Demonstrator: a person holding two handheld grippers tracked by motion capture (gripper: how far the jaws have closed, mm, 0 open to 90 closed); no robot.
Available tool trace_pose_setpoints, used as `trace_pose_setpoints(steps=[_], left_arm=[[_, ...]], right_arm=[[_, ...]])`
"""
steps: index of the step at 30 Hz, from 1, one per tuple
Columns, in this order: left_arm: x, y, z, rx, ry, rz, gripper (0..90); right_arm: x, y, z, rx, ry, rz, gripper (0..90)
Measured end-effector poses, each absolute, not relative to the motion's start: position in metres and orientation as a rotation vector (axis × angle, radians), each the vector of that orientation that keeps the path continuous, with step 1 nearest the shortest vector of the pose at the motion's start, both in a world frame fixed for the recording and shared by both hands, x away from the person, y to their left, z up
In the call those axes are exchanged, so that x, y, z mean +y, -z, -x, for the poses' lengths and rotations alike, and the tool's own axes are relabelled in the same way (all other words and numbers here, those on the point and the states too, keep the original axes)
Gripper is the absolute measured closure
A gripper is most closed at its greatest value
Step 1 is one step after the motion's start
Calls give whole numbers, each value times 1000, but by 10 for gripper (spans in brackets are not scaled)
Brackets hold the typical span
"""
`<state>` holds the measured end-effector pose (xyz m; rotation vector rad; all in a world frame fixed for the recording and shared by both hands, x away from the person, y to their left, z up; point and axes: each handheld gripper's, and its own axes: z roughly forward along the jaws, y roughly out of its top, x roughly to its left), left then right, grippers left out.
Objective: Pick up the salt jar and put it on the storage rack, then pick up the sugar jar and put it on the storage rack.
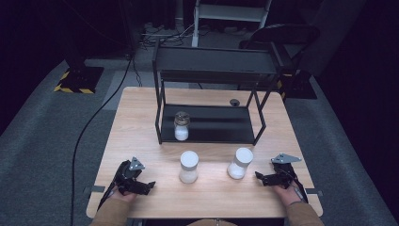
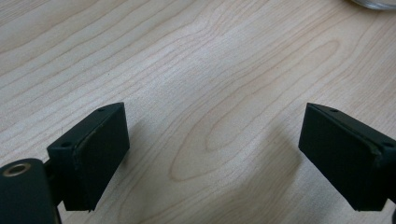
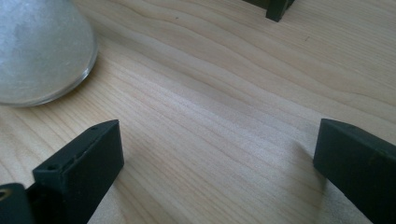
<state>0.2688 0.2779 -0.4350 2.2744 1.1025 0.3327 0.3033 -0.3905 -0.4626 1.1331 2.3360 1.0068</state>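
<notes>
From the high view, two white-capped jars stand on the wooden table [image 1: 141,122] in front of a black rack [image 1: 209,94]. The left jar [image 1: 188,166] sits at about two o'clock from the left gripper [image 1: 149,186], and the right jar [image 1: 240,163] at about ten o'clock from the right gripper [image 1: 258,176]. A third jar [image 1: 181,125] stands on the rack's lower shelf.

In the left gripper view, the jaws stand wide with bare wood between them, and a sliver of glass [image 2: 373,3] shows at one o'clock.

In the right gripper view, the jaws are wide and hold nothing, with the jar's base [image 3: 42,51] at ten o'clock. A rack foot [image 3: 276,8] stands at twelve o'clock.

The risk, as I judge it, is that either jaw approaches off-centre and nudges its tall jar over.
</notes>
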Motion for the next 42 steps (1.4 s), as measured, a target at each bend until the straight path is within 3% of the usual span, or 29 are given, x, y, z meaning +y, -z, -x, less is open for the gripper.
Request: trace_pose_setpoints(steps=[4,33,42], left_arm=[[280,446,-265,1038,-374,-2262,0],[290,458,-263,969,-384,-2212,1],[290,457,-264,966,-386,-2217,1]], right_arm=[[-391,463,-303,2336,-1007,-1133,13],[-391,462,-304,2339,-1005,-1130,12],[-393,444,-300,2361,-1026,-1095,28]])
